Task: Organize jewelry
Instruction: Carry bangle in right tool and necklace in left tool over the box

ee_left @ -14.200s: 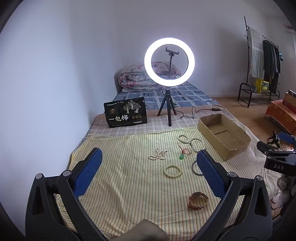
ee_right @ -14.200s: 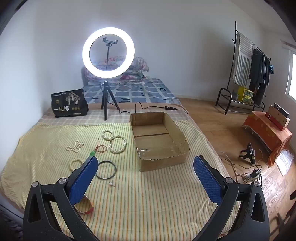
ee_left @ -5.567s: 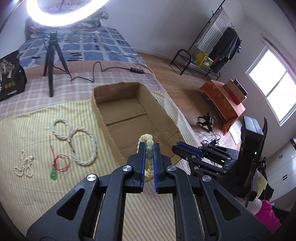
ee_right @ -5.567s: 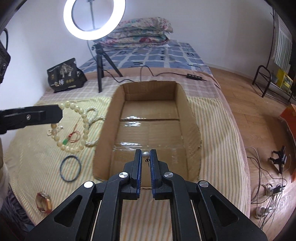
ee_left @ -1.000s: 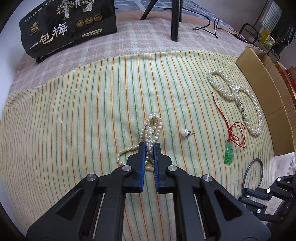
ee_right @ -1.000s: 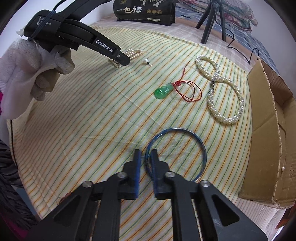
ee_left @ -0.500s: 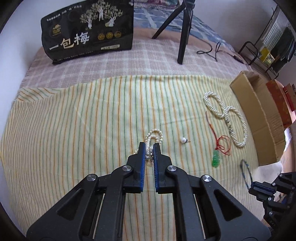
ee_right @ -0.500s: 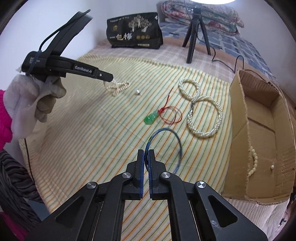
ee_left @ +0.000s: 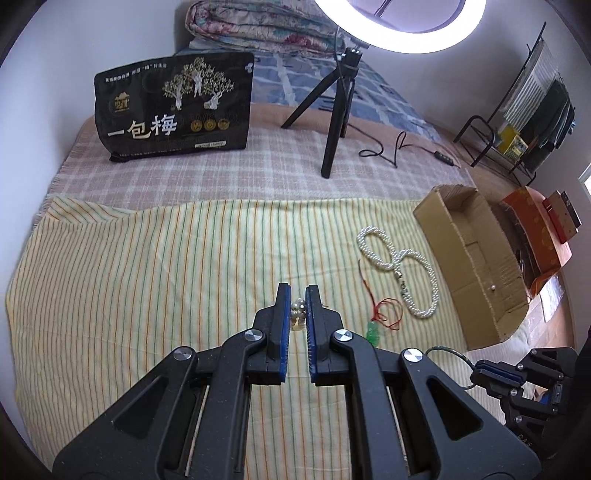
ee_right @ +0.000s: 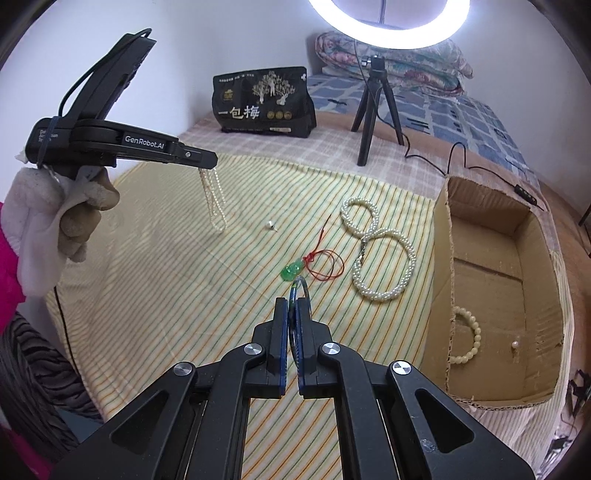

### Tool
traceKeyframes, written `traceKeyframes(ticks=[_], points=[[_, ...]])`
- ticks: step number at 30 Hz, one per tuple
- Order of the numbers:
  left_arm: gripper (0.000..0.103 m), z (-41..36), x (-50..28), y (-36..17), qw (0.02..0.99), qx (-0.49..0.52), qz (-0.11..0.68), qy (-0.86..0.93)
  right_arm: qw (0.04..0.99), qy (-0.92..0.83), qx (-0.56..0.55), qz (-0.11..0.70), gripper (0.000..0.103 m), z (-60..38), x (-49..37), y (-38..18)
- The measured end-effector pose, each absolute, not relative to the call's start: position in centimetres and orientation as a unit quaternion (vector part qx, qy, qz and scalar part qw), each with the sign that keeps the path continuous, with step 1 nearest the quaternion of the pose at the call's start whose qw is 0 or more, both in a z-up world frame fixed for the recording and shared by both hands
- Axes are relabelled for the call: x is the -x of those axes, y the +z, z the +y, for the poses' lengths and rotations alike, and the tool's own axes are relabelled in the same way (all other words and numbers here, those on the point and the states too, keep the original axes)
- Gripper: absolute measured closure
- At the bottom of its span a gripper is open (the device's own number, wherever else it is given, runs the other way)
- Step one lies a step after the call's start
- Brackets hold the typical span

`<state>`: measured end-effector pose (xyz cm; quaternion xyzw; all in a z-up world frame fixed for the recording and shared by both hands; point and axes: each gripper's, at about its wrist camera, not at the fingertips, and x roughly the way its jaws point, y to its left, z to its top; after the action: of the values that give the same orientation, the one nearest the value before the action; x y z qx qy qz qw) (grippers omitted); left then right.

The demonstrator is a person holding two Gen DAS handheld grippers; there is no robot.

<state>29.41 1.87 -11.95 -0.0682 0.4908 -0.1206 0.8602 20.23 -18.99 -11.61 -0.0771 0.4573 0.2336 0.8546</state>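
My left gripper (ee_left: pixel 297 295) is shut on a thin pearl necklace (ee_right: pixel 214 201), which hangs from its tip (ee_right: pixel 207 162) above the striped cloth. My right gripper (ee_right: pixel 292 306) is shut on a dark blue bangle (ee_right: pixel 300 286), held edge-on above the cloth; it also shows in the left wrist view (ee_left: pixel 448 352). On the cloth lie a thick pearl necklace (ee_right: pixel 373 251), a green pendant on red cord (ee_right: pixel 291 271) and a single pearl stud (ee_right: pixel 271 225). The cardboard box (ee_right: pixel 439 236) at the right holds a bead bracelet (ee_right: pixel 469 338) and a pearl stud (ee_right: pixel 514 344).
A black snack bag (ee_right: pixel 264 101) and a ring light tripod (ee_right: pixel 373 110) stand at the back of the bed. A folded quilt (ee_left: pixel 258 22) lies behind them. A clothes rack (ee_left: pixel 517 110) and an orange box (ee_left: pixel 535 229) are off to the right.
My left gripper has lifted the thin pearl necklace off the cloth. My right gripper has raised the bangle and turned it edge-on.
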Motion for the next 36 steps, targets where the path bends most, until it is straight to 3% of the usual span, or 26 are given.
traceKeyframes(ticks=[36], points=[[0.097,-12.3,-24.6,-5.5,0.861,0.046,0.429,-0.269,0.909,0.131,0.003,0.397,0.101,-30.2,-21.9,-6.2]])
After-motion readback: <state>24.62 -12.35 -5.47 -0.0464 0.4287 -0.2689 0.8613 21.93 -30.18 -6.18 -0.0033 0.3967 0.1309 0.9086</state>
